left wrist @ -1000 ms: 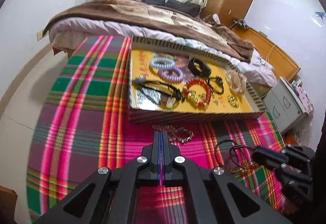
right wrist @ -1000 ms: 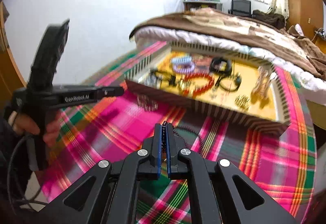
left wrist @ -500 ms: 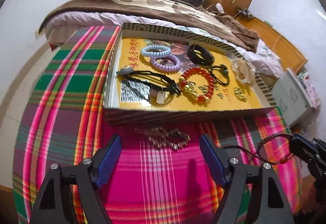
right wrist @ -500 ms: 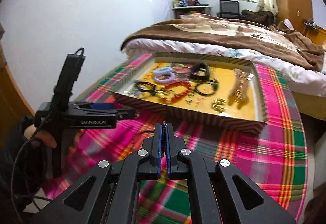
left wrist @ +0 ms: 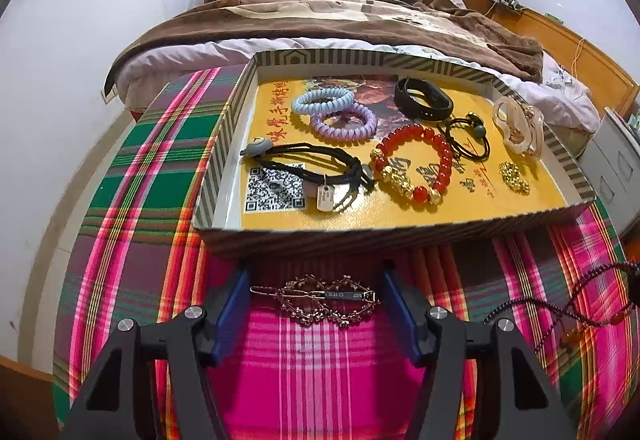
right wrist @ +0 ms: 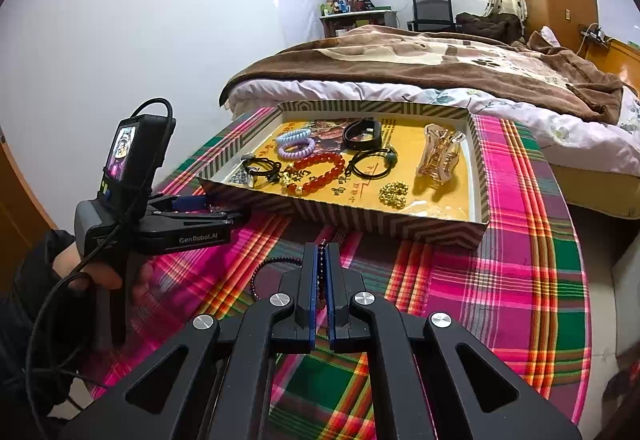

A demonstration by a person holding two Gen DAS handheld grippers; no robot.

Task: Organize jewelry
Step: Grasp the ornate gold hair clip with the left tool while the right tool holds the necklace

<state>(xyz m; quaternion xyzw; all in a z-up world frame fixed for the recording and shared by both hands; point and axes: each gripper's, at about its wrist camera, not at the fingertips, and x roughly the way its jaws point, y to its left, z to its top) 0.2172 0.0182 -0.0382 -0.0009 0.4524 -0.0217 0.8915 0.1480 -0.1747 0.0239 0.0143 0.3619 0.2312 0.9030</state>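
A jewelled hair clip (left wrist: 316, 300) lies on the plaid cloth just in front of the striped tray (left wrist: 384, 236). My left gripper (left wrist: 314, 306) is open, its blue pads on either side of the clip, not touching it. My right gripper (right wrist: 319, 280) is shut on a dark beaded necklace (right wrist: 260, 272), which hangs lifted at the right in the left wrist view (left wrist: 560, 308). The tray (right wrist: 360, 216) holds a red bead bracelet (left wrist: 416, 164), two coil hair ties (left wrist: 332, 112), black cords and a gold chain (left wrist: 514, 176).
The plaid cloth (left wrist: 140, 160) covers a round table. A bed with a brown blanket (left wrist: 340, 16) stands right behind the tray. The left gripper's handle and hand (right wrist: 132, 200) are at the left in the right wrist view. A clear claw clip (right wrist: 438, 152) stands in the tray.
My left gripper opened and moved forward and down around the hair clip. My right gripper stayed shut on the necklace and rose, pulling back from the tray.
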